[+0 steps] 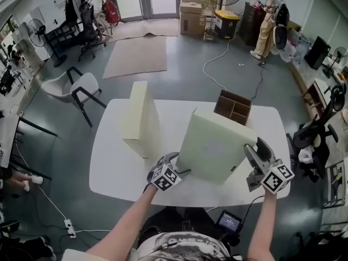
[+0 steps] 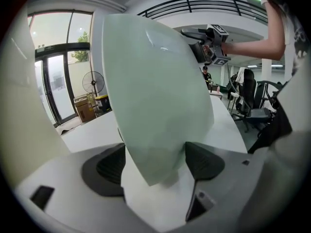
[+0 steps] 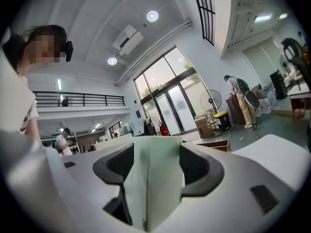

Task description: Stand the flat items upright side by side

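Note:
Two pale cream foam slabs are on the white table [image 1: 114, 167]. One slab [image 1: 140, 118] stands upright on its edge at the table's left. The other slab [image 1: 215, 145] is tilted, raised off the table at the front, and both grippers hold it. My left gripper [image 1: 171, 161] is shut on its lower left corner [image 2: 155, 81], with the corner filling the gap between the pads [image 2: 204, 161]. My right gripper [image 1: 253, 147] is shut on the slab's right edge [image 3: 158, 178], which sits tight between both pads [image 3: 197, 166].
A brown wooden box with dividers [image 1: 232, 106] sits at the table's far right edge, just behind the tilted slab. A white chair [image 1: 76, 88] stands off the table's left corner, a black office chair [image 1: 315, 132] to the right. A cable [image 1: 217, 69] runs across the floor.

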A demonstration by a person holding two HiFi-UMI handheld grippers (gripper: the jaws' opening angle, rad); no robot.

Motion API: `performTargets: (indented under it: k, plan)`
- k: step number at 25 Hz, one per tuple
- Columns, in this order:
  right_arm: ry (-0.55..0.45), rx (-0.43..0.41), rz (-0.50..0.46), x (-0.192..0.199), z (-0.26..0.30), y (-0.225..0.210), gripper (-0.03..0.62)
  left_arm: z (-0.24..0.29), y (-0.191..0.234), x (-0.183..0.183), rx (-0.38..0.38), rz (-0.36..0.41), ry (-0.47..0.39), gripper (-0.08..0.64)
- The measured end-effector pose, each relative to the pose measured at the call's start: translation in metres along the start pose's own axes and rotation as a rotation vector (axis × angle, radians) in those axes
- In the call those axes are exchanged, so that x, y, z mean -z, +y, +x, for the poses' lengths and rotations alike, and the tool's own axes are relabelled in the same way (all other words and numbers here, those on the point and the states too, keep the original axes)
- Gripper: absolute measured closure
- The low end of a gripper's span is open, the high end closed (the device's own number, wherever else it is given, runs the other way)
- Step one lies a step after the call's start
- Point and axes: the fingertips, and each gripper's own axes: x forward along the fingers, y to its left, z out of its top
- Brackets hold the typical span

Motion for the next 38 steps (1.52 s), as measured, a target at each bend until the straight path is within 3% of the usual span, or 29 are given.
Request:
performTargets:
  k: [6, 8, 16, 20, 23, 27, 33, 35, 38]
  plan:
    - [-0.009, -0.005, -0.059, 0.010, -0.017, 0.034, 0.304, -0.009, -0.004, 0.011, -0.002, 0.069, 0.035, 0.183]
    - [-0.015, -0.003, -0.069, 0.011, -0.023, 0.040, 0.307, -0.010, -0.005, 0.011, 0.003, 0.060, 0.029, 0.186]
    - [0.020, 0.016, -0.124, 0.014, -0.038, 0.057, 0.310, -0.038, 0.006, -0.044, 0.002, -0.102, -0.203, 0.187]
    - [0.034, 0.011, -0.138, 0.020, -0.043, 0.061, 0.310, -0.040, 0.002, -0.051, 0.014, -0.027, -0.198, 0.192]
    - [0.060, -0.001, -0.152, 0.026, -0.046, 0.063, 0.285, -0.040, 0.001, -0.046, 0.027, -0.021, -0.191, 0.192]
    - [0.173, -0.057, -0.192, 0.045, -0.055, 0.057, 0.192, -0.039, -0.005, -0.043, 0.050, -0.013, -0.181, 0.192]
    - [0.480, -0.123, -0.338, 0.112, -0.056, 0.050, 0.190, -0.038, -0.004, -0.040, 0.054, -0.032, -0.185, 0.192]
    - [0.521, -0.117, -0.363, 0.128, -0.053, 0.046, 0.190, -0.036, -0.005, -0.040, 0.057, -0.046, -0.187, 0.192]
    - [0.503, -0.110, -0.347, 0.138, -0.043, 0.047, 0.219, -0.035, -0.004, -0.038, 0.062, -0.058, -0.185, 0.192]
